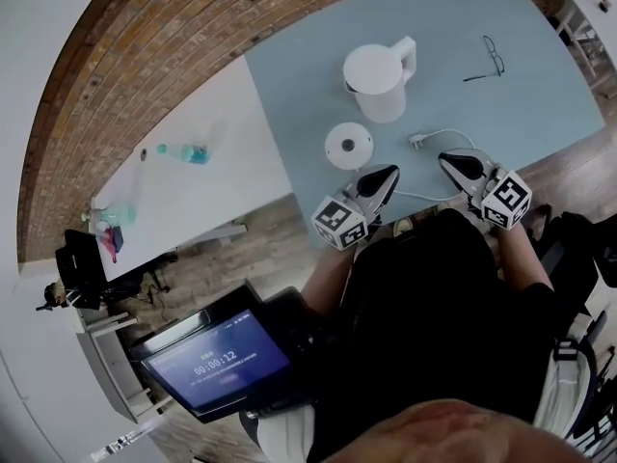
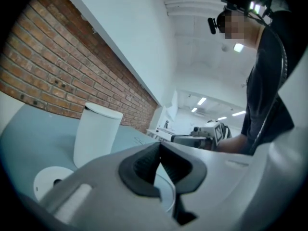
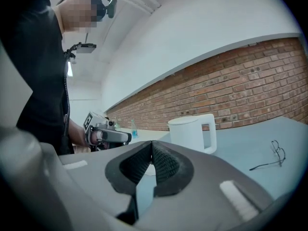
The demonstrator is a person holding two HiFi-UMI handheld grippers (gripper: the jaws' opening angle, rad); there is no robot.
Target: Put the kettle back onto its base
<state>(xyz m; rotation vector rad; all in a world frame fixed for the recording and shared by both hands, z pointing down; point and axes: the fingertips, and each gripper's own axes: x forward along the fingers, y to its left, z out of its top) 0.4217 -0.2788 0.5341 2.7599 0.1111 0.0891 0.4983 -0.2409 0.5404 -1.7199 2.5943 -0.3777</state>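
Note:
The white kettle (image 1: pixel 377 82) stands upright on the light-blue table (image 1: pixel 540 114), handle to the right. Its round white base (image 1: pixel 348 146) lies bare just in front of it, apart from the kettle. My left gripper (image 1: pixel 389 172) hovers near the table's front edge, right of the base, jaws shut on nothing. My right gripper (image 1: pixel 446 158) is further right, also shut and empty, over the white cable (image 1: pixel 445 134). In the left gripper view the kettle (image 2: pixel 96 134) and base (image 2: pixel 47 183) lie ahead to the left. The right gripper view shows the kettle (image 3: pixel 192 131) ahead.
A pair of glasses (image 1: pixel 488 60) lies on the blue table right of the kettle. A white table (image 1: pixel 207 186) adjoins on the left with a blue bottle (image 1: pixel 195 153). A brick wall (image 1: pixel 174 37) runs behind. A screen (image 1: pixel 227 360) sits low left.

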